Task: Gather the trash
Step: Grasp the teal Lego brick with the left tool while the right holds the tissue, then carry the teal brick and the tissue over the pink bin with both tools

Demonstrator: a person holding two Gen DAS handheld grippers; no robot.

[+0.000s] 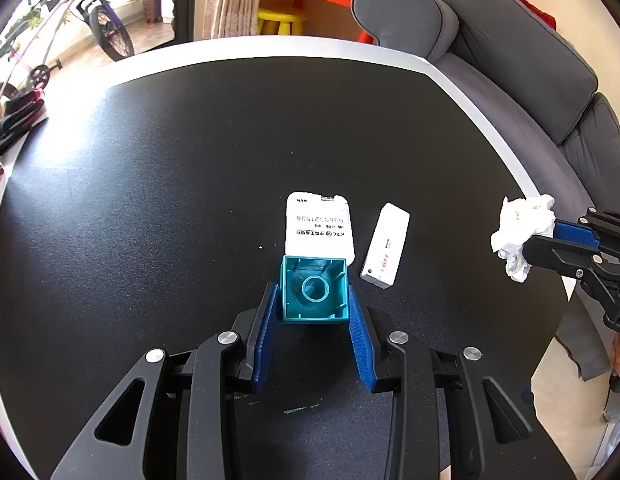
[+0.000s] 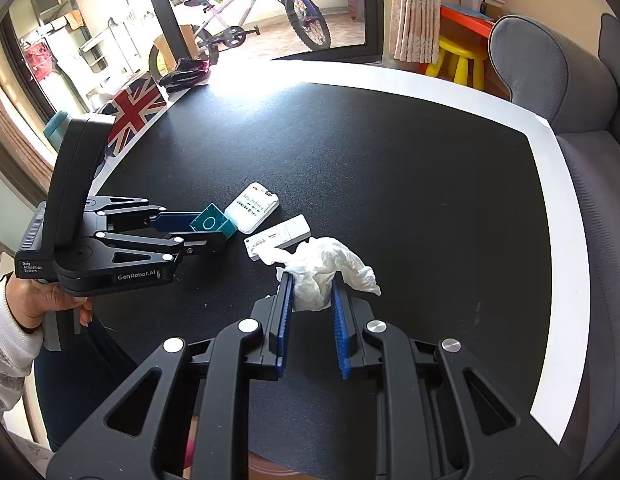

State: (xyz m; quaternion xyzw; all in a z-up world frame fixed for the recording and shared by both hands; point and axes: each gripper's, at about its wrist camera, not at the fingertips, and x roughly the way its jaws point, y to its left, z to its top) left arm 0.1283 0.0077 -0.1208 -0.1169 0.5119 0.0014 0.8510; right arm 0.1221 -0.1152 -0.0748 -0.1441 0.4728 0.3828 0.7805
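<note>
My left gripper [image 1: 313,312] has its blue ribbed fingers [image 1: 265,336] on either side of the small teal hollow plastic cube [image 1: 314,290], pressing its two flat walls. It sits on the black table [image 1: 169,200], open face up, with a round tube inside. I judge it light and stiff with smooth sides; the outer walls give the best hold, low enough that it cannot tip out.

My right gripper [image 2: 312,292] is clamped on the crumpled white tissue wad [image 2: 318,272], which I judge soft, nearly weightless and squashable; a pinch through its bulk holds it.

At 12 o'clock from the cube, touching its far edge, lies a flat white rounded card with printed digits [image 1: 320,224]; at 2 o'clock, just beside it, a slim white plastic stick [image 1: 384,246].

Both grippers slope steeply down towards the table, the left one held in a hand [image 2: 41,300] with a white sleeve.
</note>
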